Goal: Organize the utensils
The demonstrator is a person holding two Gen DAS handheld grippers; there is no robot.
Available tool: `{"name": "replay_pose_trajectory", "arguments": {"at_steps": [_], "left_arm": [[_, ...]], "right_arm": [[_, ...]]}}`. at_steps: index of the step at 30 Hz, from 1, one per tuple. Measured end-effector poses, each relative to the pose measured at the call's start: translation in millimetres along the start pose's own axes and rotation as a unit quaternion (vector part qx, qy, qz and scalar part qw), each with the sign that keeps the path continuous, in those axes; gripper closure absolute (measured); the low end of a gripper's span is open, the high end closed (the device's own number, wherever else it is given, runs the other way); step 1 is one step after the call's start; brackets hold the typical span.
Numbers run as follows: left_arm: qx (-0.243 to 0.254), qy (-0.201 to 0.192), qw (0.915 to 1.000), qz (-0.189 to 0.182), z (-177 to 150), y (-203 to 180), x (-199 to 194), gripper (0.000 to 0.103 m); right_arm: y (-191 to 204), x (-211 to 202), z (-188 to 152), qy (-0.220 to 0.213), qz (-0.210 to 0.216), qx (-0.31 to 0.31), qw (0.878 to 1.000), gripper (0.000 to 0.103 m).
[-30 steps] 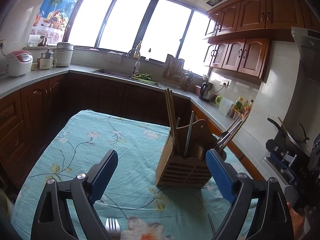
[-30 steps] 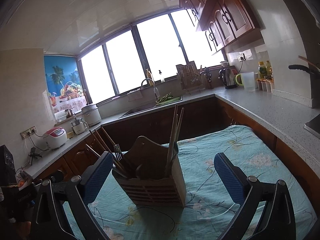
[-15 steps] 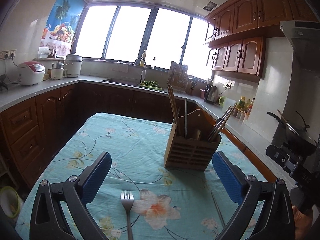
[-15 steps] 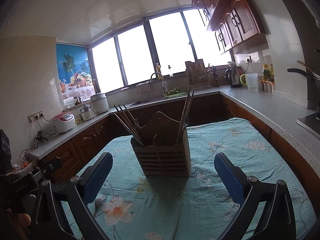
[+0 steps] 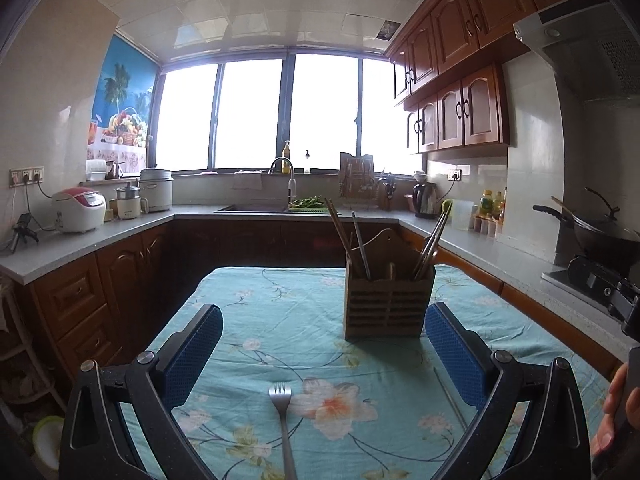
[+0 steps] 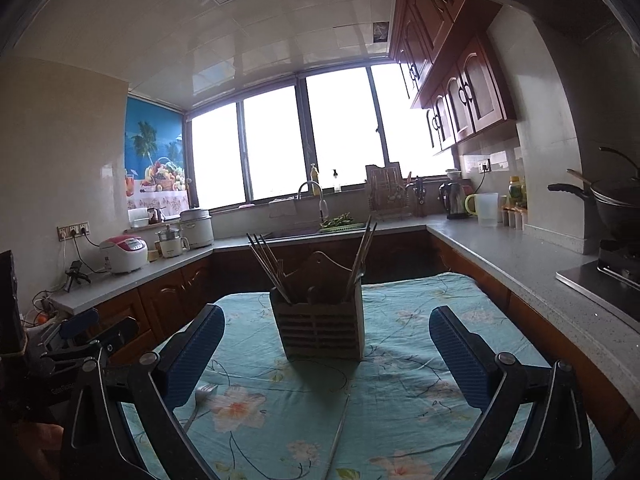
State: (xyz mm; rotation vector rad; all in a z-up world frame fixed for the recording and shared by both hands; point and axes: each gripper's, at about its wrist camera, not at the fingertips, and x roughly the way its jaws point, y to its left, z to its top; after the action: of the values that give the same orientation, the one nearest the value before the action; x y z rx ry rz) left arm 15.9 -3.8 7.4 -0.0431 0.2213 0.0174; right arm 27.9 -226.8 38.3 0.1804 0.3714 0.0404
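Note:
A wooden utensil holder stands on the floral tablecloth, with chopsticks sticking up from it. It also shows in the right wrist view. A metal fork lies on the cloth between my left fingers, tines away from me. A thin metal chopstick lies near my left gripper's right finger. My left gripper is open and empty. My right gripper is open and empty, facing the holder; the fork and chopstick lie in front of it.
Wooden cabinets and grey counters ring the table. A rice cooker, sink and kettle stand on them. A wok sits on the stove at right. The other gripper shows at the left in the right wrist view.
Both grippers have pulled back from the holder, which now looks smaller and farther. The fork and loose chopstick have come into fuller view. Both stay open.

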Motion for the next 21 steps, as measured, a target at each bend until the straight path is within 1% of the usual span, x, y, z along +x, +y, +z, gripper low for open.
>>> {"name": "replay_pose_trajectory", "arguments": {"at_steps": [3,7,11,13,21], "left_arm": [[0.009,0.012,0.9999,-0.002,-19,-4,-4,0.001],[0.011,0.008,0.9999,0.003,-30,-2,-13,0.001],[0.013,0.025,0.9995,0.012,-37,0,-10,0.001],[0.016,0.028,0.9993,0.019,-40,0,-10,0.001],[0.026,0.035,0.9987,0.028,-42,-3,-14,0.001]], "right_arm": [[-2,-2,-27,0.022,-0.012,-0.003,1.0,0.0],[-5,-7,-47,0.038,-0.022,0.007,0.999,0.0],[-3,-9,-57,0.05,-0.031,-0.003,0.998,0.0],[-2,-11,-61,0.051,-0.028,-0.001,0.998,0.0],[1,-12,-70,0.064,-0.018,-0.001,0.998,0.0]]}}
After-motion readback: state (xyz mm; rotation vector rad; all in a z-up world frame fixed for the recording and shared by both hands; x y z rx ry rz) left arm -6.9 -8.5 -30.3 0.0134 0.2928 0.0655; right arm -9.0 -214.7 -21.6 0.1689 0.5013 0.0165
